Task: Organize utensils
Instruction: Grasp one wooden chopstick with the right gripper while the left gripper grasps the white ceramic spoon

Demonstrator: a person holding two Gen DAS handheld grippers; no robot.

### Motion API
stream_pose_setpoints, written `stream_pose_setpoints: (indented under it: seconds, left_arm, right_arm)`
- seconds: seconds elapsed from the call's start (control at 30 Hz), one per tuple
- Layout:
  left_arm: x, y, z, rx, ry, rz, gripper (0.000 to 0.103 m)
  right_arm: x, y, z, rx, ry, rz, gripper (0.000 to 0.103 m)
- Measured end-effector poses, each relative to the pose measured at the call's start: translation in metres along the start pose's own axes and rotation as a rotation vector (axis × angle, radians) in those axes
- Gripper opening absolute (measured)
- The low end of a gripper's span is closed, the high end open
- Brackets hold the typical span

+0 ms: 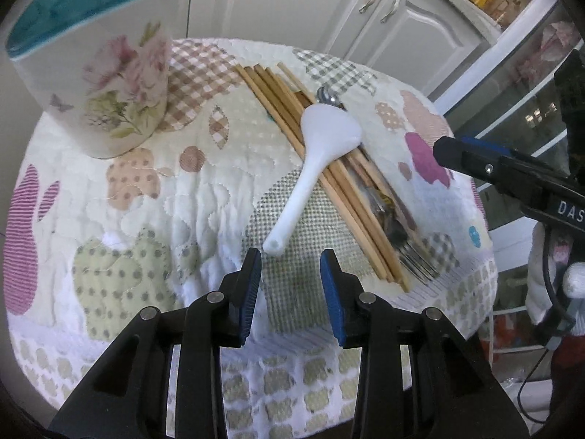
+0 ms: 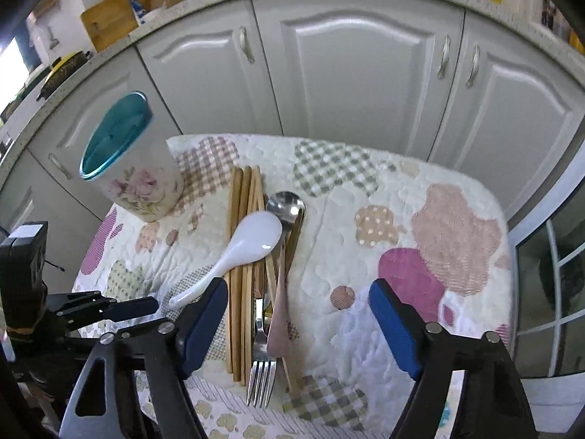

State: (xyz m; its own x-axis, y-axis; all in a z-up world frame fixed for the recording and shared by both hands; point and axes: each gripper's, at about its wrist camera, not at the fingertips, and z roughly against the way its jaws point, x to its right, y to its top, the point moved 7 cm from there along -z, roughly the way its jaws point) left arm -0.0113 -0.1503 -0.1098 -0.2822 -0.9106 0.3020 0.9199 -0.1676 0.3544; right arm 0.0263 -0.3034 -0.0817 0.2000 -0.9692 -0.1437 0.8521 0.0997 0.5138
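Left gripper [image 1: 291, 267]: jaws apart, nothing between the pads; white spoon [image 1: 318, 153] handle tip lies just ahead of them. Right gripper [image 2: 298, 314]: jaws wide, empty, straddling the near ends of the chopsticks [image 2: 243, 256], fork [image 2: 261, 376] and metal spoon [image 2: 287, 208] on the quilted cloth [image 2: 420, 219]. Farther out, ahead-left of both: floral holder [image 2: 139, 179], upright, teal rim. Beyond it, cabinet doors [image 2: 358, 73].

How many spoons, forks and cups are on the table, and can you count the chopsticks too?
Spoons: 2, a white spoon and a metal spoon
Forks: 1, the fork
Cups: 1, the flowered cup
Chopsticks: a bundle, too overlapped to count exactly
Total: 4 things, plus the chopsticks
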Motion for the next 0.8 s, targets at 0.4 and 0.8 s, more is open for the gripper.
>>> stream_pose_setpoints:
  seconds: [0.4,0.8]
  left_arm:
    - [-0.006,0.012,-0.016,-0.005,0.019,-0.018,0.013]
    - [-0.024,0.012,0.090,0.050,-0.001,-0.058,0.012]
  right_arm:
    - [0.000,0.004,-0.027,-0.056,0.016,0.003,0.076]
    - [-0.027,0.015,-0.040,-0.050,0.084,0.053,0.063]
